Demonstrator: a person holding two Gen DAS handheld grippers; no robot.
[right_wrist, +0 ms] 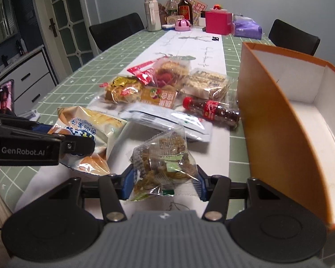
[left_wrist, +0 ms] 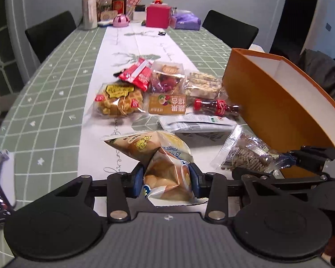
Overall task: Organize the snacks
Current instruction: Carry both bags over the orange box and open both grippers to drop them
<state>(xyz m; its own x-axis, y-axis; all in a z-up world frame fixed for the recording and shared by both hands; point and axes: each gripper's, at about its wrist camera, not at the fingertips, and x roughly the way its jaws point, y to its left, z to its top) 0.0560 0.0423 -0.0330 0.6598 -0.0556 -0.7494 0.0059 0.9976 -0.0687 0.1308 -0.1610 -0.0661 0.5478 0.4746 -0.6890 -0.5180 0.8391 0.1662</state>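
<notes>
My left gripper (left_wrist: 166, 182) is shut on a yellow potato-stick bag (left_wrist: 160, 163), held just above the table; the bag also shows in the right wrist view (right_wrist: 89, 134). My right gripper (right_wrist: 164, 182) is shut on a clear bag of brown grain snack (right_wrist: 165, 163), which also shows in the left wrist view (left_wrist: 245, 154). An open orange box (right_wrist: 277, 120) with a white inside stands at the right, close to the right gripper; it shows in the left view too (left_wrist: 277, 98). More snacks lie in a pile ahead: a waffle bag (left_wrist: 118, 100), a red packet (left_wrist: 137, 73), a small cola bottle (right_wrist: 212, 110).
The table has a green checked cloth (left_wrist: 55, 102) with a white runner. At the far end stand bottles (right_wrist: 185, 6), a pink box (right_wrist: 217, 22) and a purple pack (right_wrist: 248, 29). Black chairs stand at both sides. A phone (right_wrist: 5, 98) stands at the left edge.
</notes>
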